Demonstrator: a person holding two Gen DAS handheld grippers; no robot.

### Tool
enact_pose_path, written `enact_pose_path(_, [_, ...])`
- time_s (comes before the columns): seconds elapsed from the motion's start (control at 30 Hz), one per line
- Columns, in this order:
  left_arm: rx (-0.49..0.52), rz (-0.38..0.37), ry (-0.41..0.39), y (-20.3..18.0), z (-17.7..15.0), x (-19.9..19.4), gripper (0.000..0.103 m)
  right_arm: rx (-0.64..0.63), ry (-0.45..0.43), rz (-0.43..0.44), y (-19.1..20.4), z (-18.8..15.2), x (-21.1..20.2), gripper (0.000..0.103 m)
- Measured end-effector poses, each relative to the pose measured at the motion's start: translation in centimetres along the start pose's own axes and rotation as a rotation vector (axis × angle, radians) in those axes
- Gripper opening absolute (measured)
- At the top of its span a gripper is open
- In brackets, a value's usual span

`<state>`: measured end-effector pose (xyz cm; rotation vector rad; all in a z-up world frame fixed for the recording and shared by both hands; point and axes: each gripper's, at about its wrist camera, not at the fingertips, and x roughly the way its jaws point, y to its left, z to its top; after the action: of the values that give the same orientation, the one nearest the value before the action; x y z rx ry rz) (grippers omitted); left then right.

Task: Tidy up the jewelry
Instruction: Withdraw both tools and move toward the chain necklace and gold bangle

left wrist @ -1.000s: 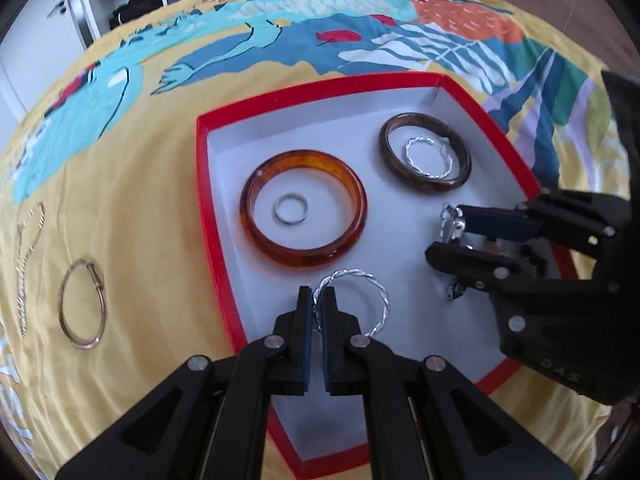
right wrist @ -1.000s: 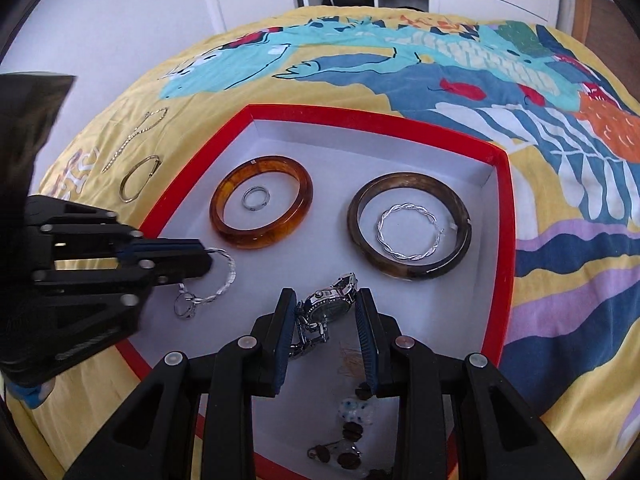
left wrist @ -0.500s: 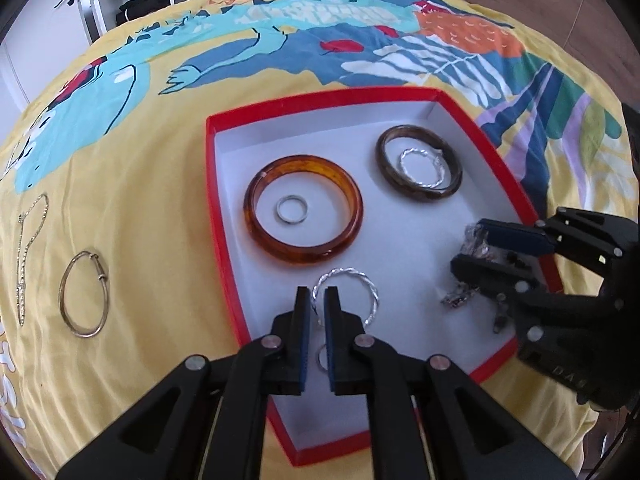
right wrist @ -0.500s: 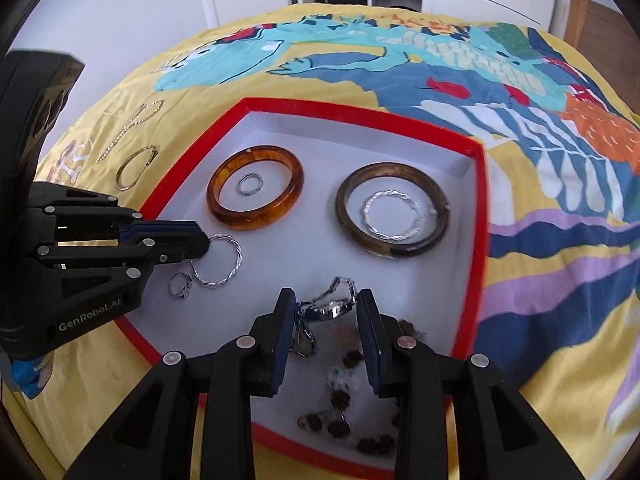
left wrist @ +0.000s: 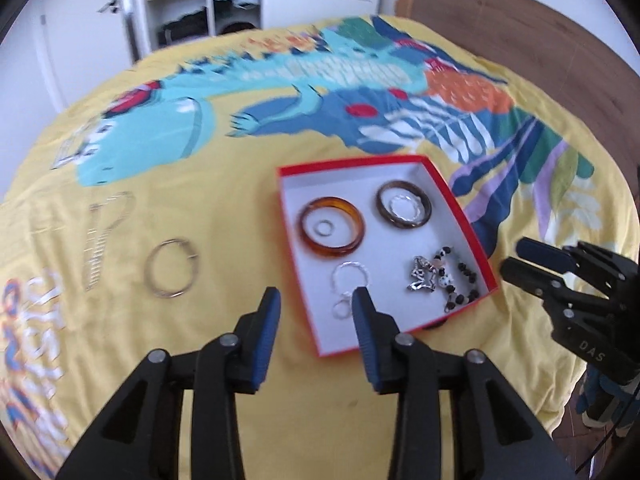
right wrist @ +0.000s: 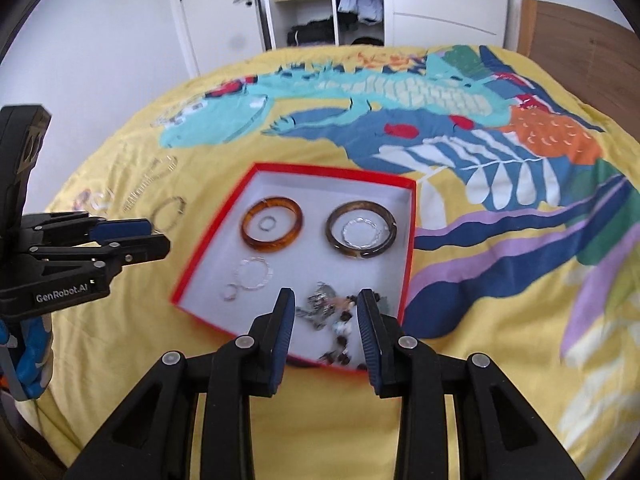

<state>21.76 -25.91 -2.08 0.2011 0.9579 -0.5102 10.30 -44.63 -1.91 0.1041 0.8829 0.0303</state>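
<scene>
Box [left wrist: 476, 236]: red rim, white floor, on the bedspread; holds an amber bangle [left wrist: 332, 232], dark bangle [left wrist: 404, 210], twisted silver hoop [left wrist: 352, 272], watch [left wrist: 420, 278], beads [left wrist: 464, 284].
Left claw [left wrist: 316, 308]: just been opening, apart, empty, above the box's near edge.
Right claw [right wrist: 326, 312]: apart, empty, the jaws just widened off the watch.
Bedspread [right wrist: 480, 320]: yellow, dragon print; loose hoop [left wrist: 170, 268] and chain [left wrist: 104, 236] lying outside the box.
Room: white wardrobe [right wrist: 320, 0], open shelves, wooden headboard [left wrist: 540, 40].

**Jewelry Tally: One Box, Two Bangles, Assorted Rings**

One red box [left wrist: 460, 208] at centre. Inside: two bangles, one amber [left wrist: 332, 232] at 10 o'clock, one dark brown [left wrist: 404, 210] at 1 o'clock. Two twisted silver hoops [left wrist: 405, 205] [left wrist: 351, 276]. Two small silver rings [left wrist: 324, 227] [left wrist: 342, 309]. One watch [left wrist: 420, 278] and one beaded strand [left wrist: 460, 284] at 5 o'clock. Outside, at 9 o'clock: one metal hoop [left wrist: 171, 267], one sparkly chain [left wrist: 102, 236]. Two grippers [left wrist: 316, 304] [right wrist: 326, 310].
</scene>
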Motion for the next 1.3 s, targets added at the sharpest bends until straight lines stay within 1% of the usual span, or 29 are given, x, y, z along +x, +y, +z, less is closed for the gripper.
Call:
enact_pose_path(0.2, [-0.019, 0.121, -0.063, 1.6, -2.7, -6.9, 0.036, 0.017, -0.056, 0.012, 2.8, -1.4, -5.1, 0.035])
enact_pose_path(0.3, [-0.036, 0.149, -0.091, 2.2, -4.2, -9.8, 0.036, 0.027, -0.083, 0.035, 4.3, -2.2, -7.2, 0.035])
enact_pose_path(0.43, [-0.048, 0.184, -0.131, 2.5, -6.5, -13.5, 0.036, 0.035, -0.106, 0.053, 5.9, -3.2, -9.7, 0.039])
enact_pose_path(0.63, [-0.073, 0.198, -0.176, 3.0, -9.2, -17.7, 0.037, 0.018, -0.126, 0.073, 8.2, -4.6, -12.6, 0.040])
enact_pose_path(0.77, [-0.087, 0.215, -0.209, 3.5, -10.9, -20.2, 0.043, -0.007, -0.144, 0.083, 10.1, -5.4, -14.6, 0.040])
enact_pose_path(0.9, [-0.099, 0.234, -0.238, 4.0, -12.8, -22.3, 0.044, -0.026, -0.159, 0.093, 11.8, -6.0, -16.1, 0.042])
enact_pose_path(1.17, [-0.154, 0.249, -0.288, 5.8, -15.8, -25.6, 0.044, -0.086, -0.174, 0.109, 15.4, -7.0, -18.5, 0.046])
enact_pose_path(1.23, [-0.169, 0.252, -0.296, 6.4, -16.4, -26.1, 0.044, -0.101, -0.173, 0.115, 16.2, -7.1, -18.7, 0.048])
enact_pose_path(1.3, [-0.182, 0.256, -0.300, 6.9, -16.8, -26.4, 0.045, -0.116, -0.170, 0.118, 17.0, -7.1, -18.7, 0.048])
